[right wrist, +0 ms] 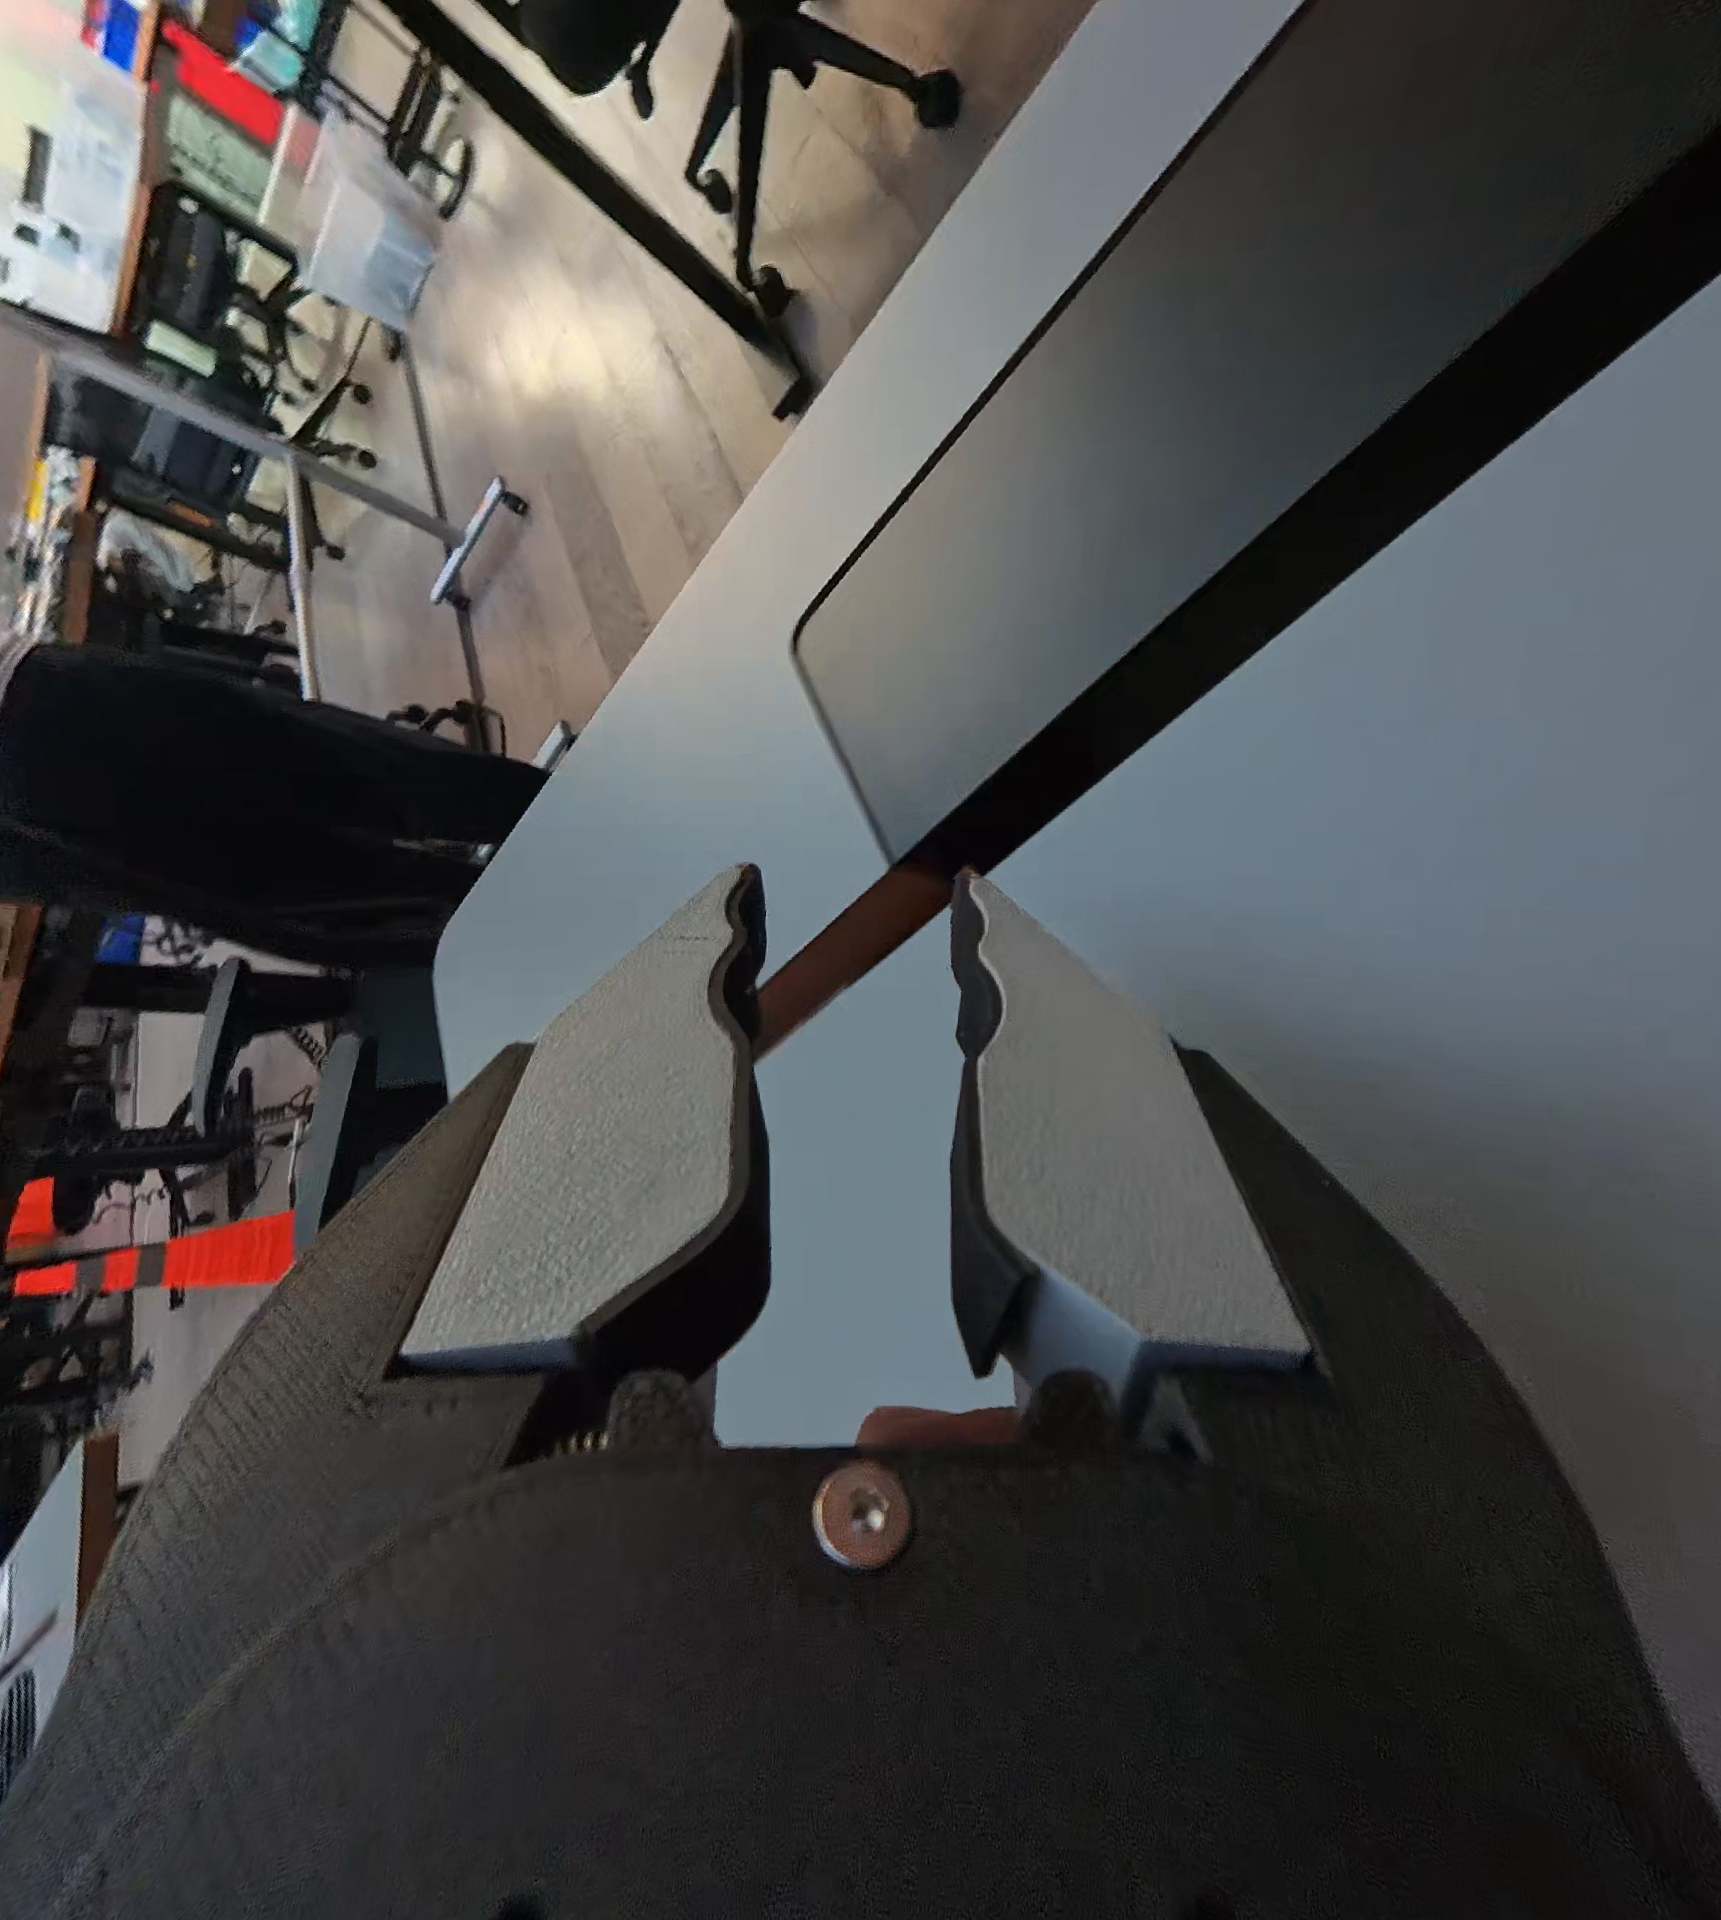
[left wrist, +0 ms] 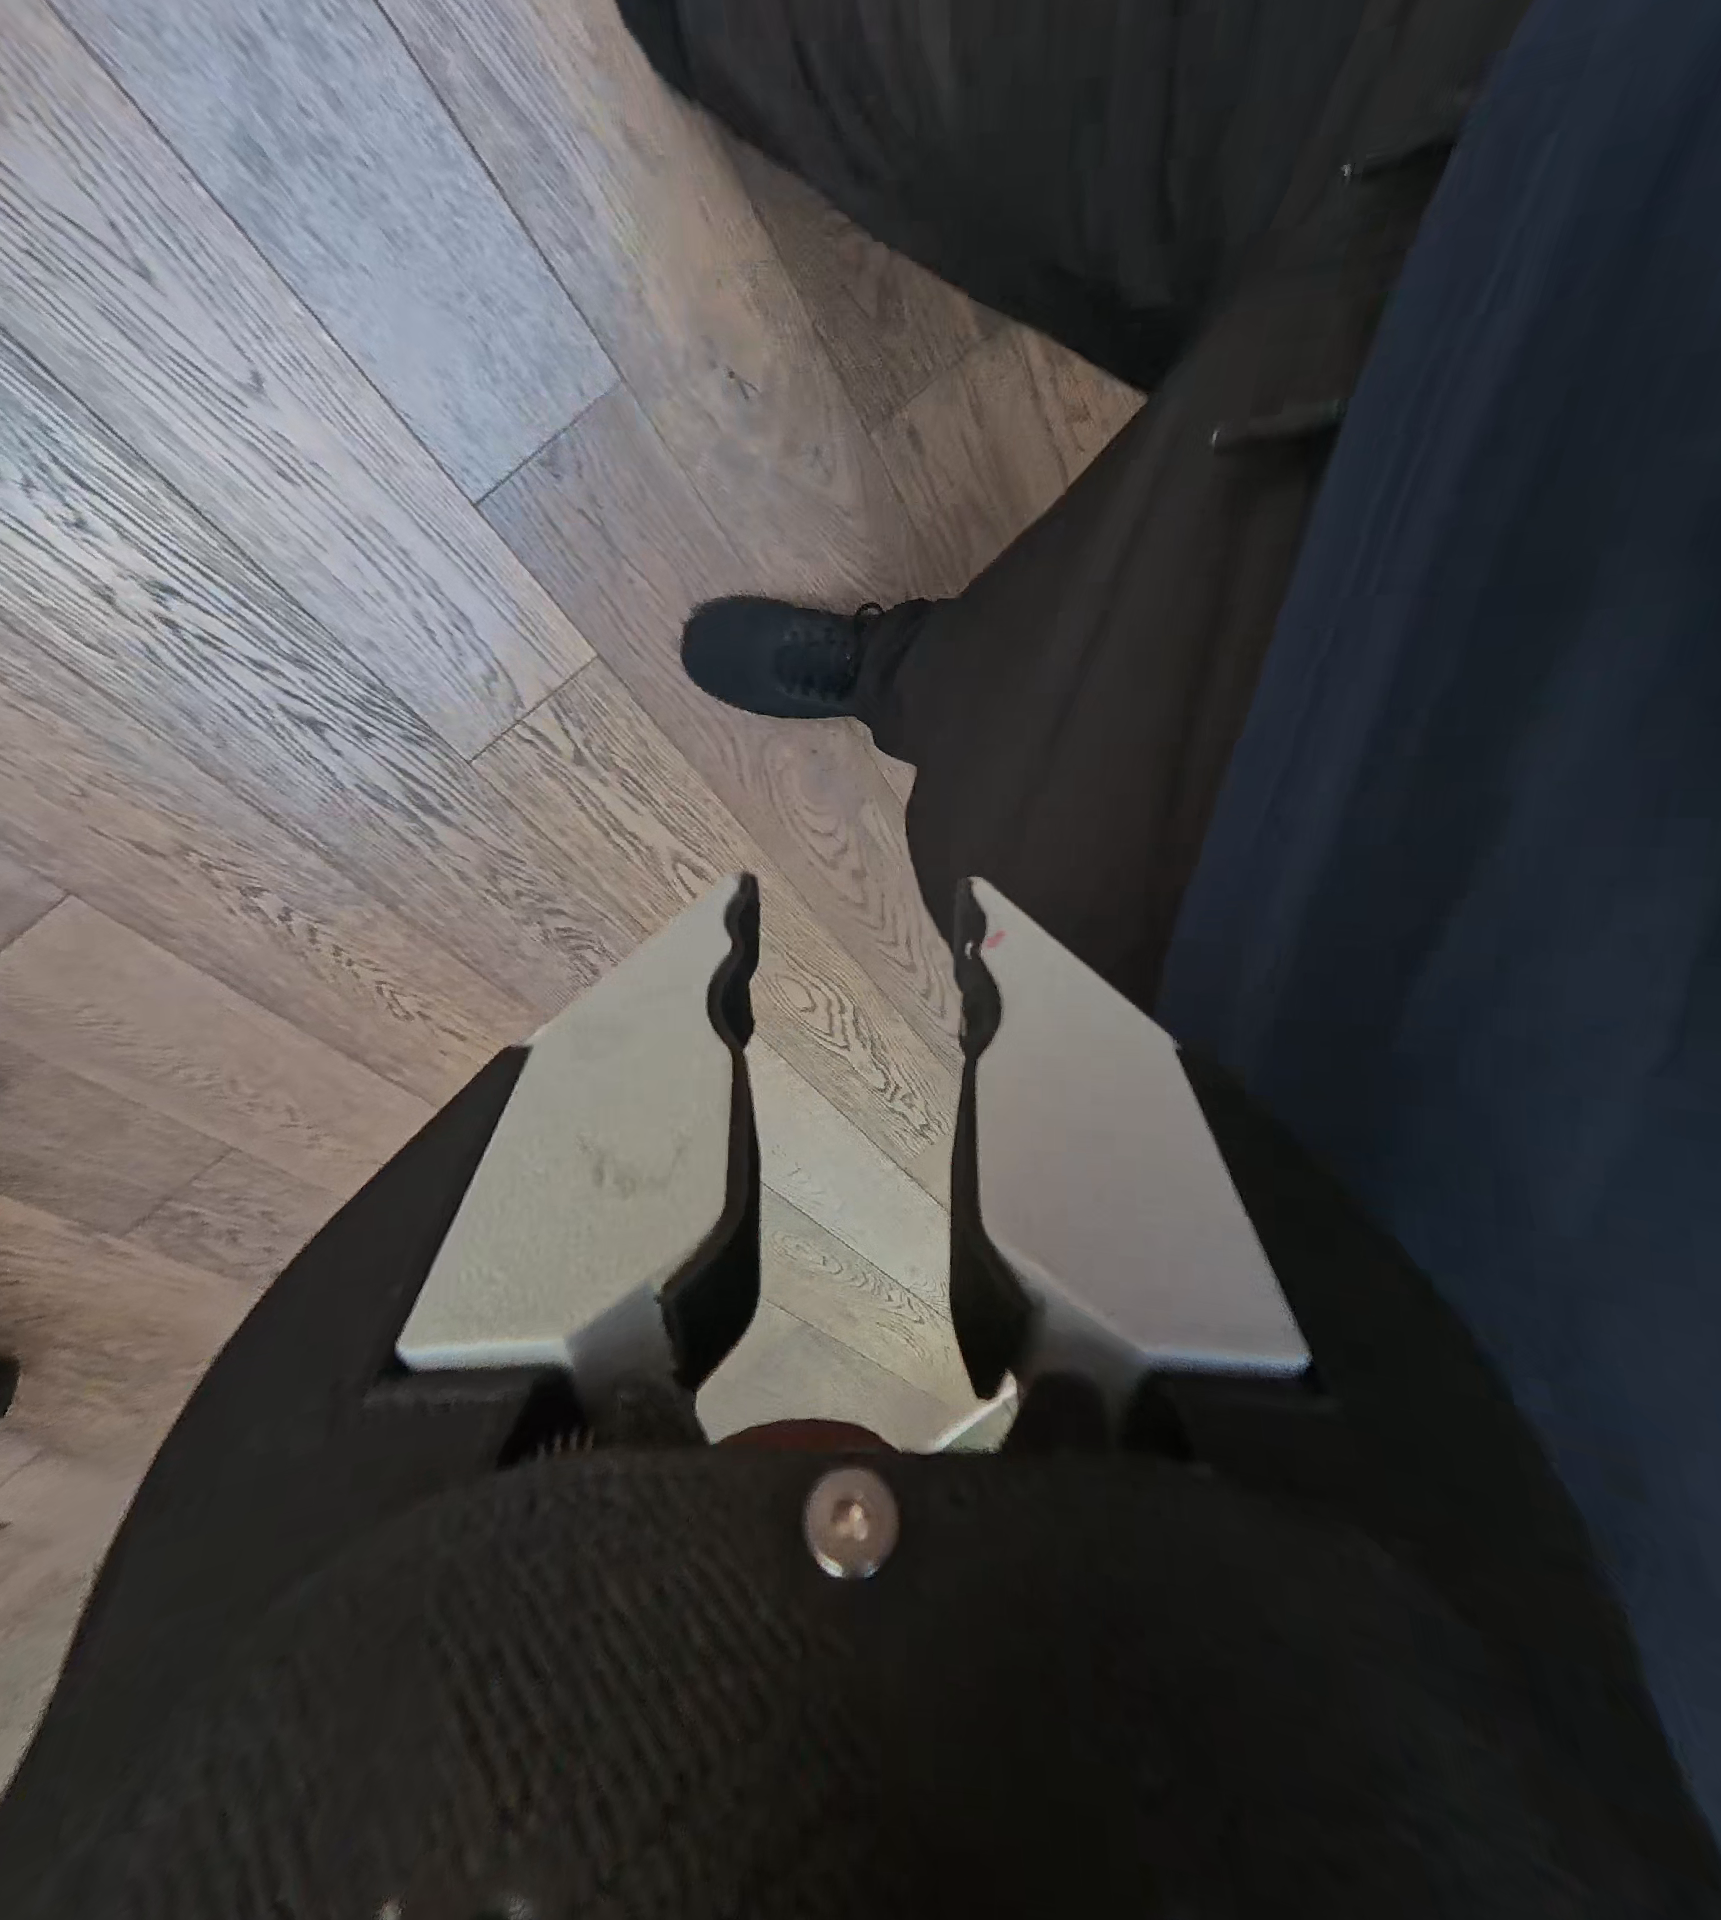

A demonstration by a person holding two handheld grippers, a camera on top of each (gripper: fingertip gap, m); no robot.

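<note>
Wood floor (left wrist: 316,520) below left tool (left wrist: 856,935), jaws parted, bare.

claws: 2, one per view, left claw (left wrist: 856,894) and right claw (right wrist: 856,883), both gaping with nothing in them
fingers: 4, so 2 on each claw
screws: 2, a single silver one on each claw body, (left wrist: 851,1522) and (right wrist: 861,1512)
shoes: 1, dark shoe (left wrist: 783,660) on the wood floor (left wrist: 264,468)
surfaces: 2 pale slabs, near surface (right wrist: 1458,935) and far surface (right wrist: 690,748), dark gap between
office chairs: 2-ish up top, blurry, chair (right wrist: 794,62)
</note>
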